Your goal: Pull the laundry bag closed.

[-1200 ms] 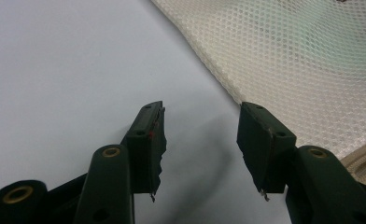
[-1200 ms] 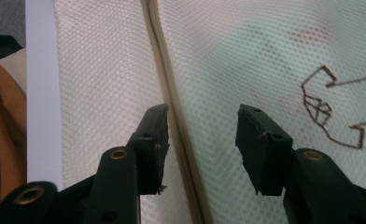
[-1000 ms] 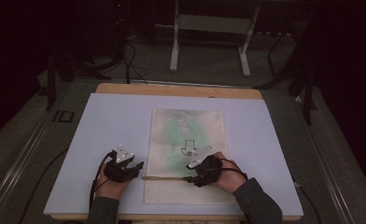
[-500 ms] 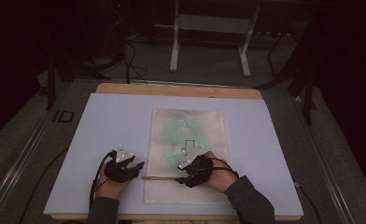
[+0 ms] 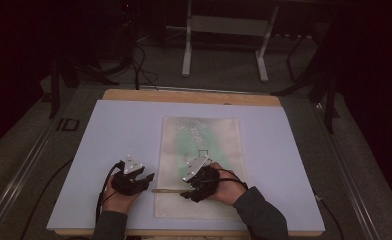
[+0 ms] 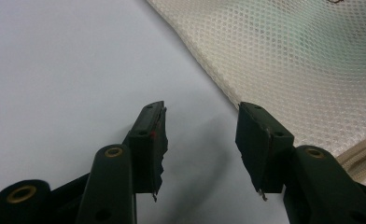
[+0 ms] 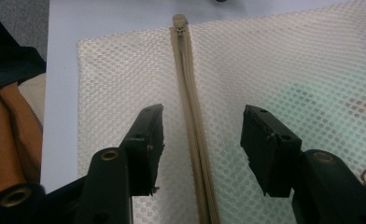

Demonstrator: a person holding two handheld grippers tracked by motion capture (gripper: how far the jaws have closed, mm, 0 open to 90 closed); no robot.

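Your right gripper (image 7: 202,128) has just been opening, jaws now apart astride the bag's (image 5: 219,135) zipper (image 7: 193,116), gripping nothing. Left gripper (image 6: 202,140) waits apart over the counter (image 6: 55,70) at the bag's nine o'clock. Next, I'd say: clamp the slider (image 7: 179,22) at twelve.

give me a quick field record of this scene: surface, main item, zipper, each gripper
surface: pale table top
main item: cream mesh bag lying flat, something green inside
zipper: beige zipper running across the bag's near part, its end by the bag's edge
left gripper: open, over bare table beside the bag's edge, holding nothing
right gripper: open, jaws have just been opening, fingers either side of the zipper
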